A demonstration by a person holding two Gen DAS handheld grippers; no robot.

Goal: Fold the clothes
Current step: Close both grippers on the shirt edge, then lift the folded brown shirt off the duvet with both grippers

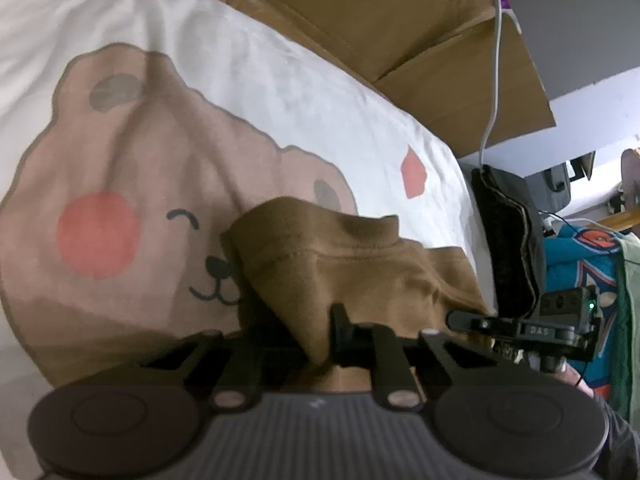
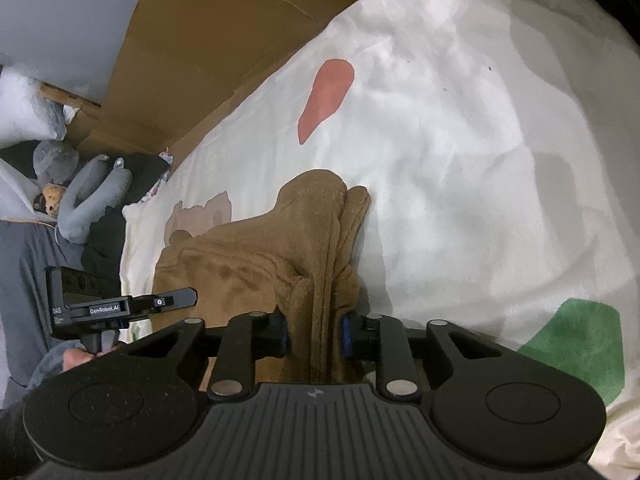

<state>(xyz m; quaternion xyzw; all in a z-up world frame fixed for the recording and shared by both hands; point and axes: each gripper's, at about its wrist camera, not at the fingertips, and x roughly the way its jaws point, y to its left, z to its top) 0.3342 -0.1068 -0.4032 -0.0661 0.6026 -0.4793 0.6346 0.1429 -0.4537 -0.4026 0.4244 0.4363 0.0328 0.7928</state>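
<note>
White cotton-looking bedsheet [image 1: 280, 92] fills most of both views, and it's got a big cartoon bear face [image 1: 132, 184] printed on it in a dusty pink-brown, plus a coral blob [image 2: 326, 98] and a green patch [image 2: 576, 344] off to the side. Behind the sheet there's flattened cardboard [image 1: 400, 20] propped up, with a white cable [image 1: 494, 80] hanging down over it. The thing being folded is a brown garment [image 2: 256, 268], soft and kinda fleecy, bunched up on the sheet right over the lower part of the bear print, near the front edge where the person is working. Off the far end, in the right wrist view, there's a grey plush toy [image 2: 96, 200] lying in a pile of stuff. Now the small bits: the left gripper [image 1: 320, 340] has its fingers pinched nearly together on a fold of the brown fabric, which drapes down between them toward the camera. The right gripper [image 2: 314, 336] is clamped on a thicker doubled-up ridge of the same garment, blue pads [image 2: 346, 338] pressing it from both sides. Each gripper shows up in the other one's view, just beside it, and a bit of the person's hand [image 2: 76, 358] is visible under the left one.
</note>
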